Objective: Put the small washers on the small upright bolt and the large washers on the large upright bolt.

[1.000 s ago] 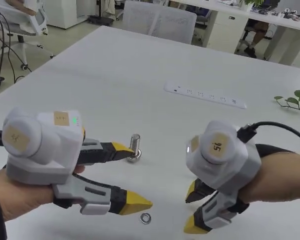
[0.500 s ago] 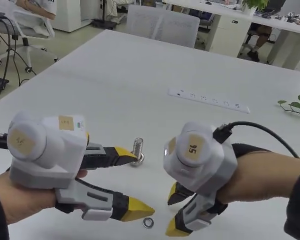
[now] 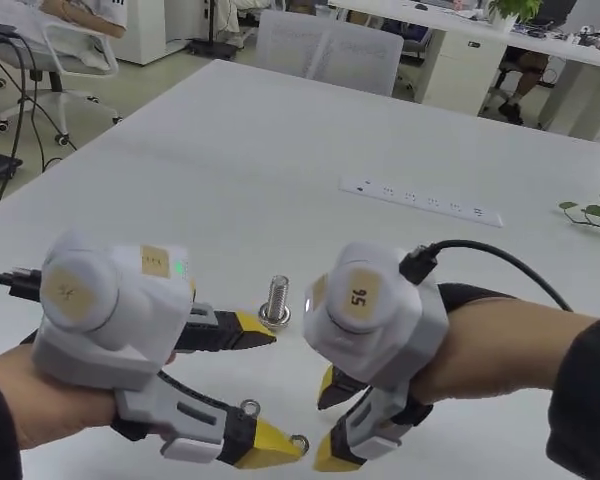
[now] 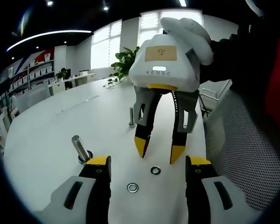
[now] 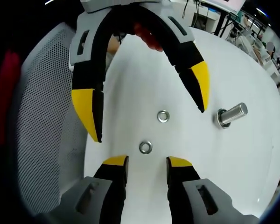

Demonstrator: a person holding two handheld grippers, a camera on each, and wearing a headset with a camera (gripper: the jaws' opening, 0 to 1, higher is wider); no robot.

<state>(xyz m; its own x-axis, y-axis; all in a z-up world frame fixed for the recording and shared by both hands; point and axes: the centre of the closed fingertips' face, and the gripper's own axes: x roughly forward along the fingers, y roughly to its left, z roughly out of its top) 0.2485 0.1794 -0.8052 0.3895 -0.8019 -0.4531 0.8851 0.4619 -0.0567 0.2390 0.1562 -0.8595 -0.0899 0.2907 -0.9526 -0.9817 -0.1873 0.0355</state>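
the left gripper hangs low over the white table with its jaws spread wide, gripping nothing. a washer lies flat on the tabletop inside that gap, touching neither jaw. the right gripper faces it from the other side with its tips pointed down at the table. its jaws are parted by a narrower gap and it is also empty.

a second washer lies flat just beside the left gripper's lower yellow tip and close to the right gripper's tips. in the right gripper view it sits just ahead of that gripper's own jaw tips, in line with the gap and touching neither. the two washers lie near each other but apart, and i cannot tell which is small and which is large.

the large bolt stands upright on the table just beyond the left gripper's upper jaw tip. there is a ring at its foot, but i cannot tell whether that is its head or a washer. the small bolt shows in the left gripper view, upright and farther off, past the right gripper.

a white power strip lies well beyond the bolts. a black cable runs from the right gripper over the person's forearm.
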